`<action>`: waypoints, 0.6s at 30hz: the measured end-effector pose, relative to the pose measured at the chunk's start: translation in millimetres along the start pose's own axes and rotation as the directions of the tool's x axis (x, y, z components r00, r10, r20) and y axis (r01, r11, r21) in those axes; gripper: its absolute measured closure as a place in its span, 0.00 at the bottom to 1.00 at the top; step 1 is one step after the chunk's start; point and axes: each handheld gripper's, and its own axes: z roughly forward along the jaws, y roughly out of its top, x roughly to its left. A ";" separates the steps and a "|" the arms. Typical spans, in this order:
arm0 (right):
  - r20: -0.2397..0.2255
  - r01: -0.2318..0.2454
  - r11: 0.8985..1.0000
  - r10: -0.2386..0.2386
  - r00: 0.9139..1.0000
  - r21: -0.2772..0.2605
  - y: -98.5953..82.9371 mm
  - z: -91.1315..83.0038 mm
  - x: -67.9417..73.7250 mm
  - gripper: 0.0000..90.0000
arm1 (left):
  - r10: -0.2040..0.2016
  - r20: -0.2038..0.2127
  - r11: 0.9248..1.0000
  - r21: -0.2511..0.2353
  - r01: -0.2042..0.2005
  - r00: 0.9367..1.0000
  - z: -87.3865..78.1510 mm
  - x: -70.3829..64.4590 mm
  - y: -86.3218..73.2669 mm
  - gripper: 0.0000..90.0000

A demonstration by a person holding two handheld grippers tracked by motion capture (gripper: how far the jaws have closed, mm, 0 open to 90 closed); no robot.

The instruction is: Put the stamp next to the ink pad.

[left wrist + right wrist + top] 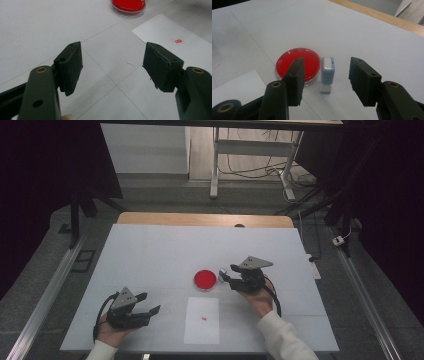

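A round red ink pad lies near the middle of the white table. A small light-blue stamp lies flat right beside it. My right gripper is open, its jaws standing either side of the stamp without touching it. A white paper sheet bears a small red square print. My left gripper is open and empty, low at the left of the paper.
The white table cover ends at a wooden strip at the far edge. A faint red smear marks the table between my left jaws. Metal rails run along both sides; a desk frame and cables stand beyond.
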 end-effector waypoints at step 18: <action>-0.009 0.027 1.000 -0.027 1.000 -0.011 -29.7 -47.3 1.7 0.53 | -0.002 0.004 1.000 0.003 0.002 1.000 1.6 0.5 -1.0 0.35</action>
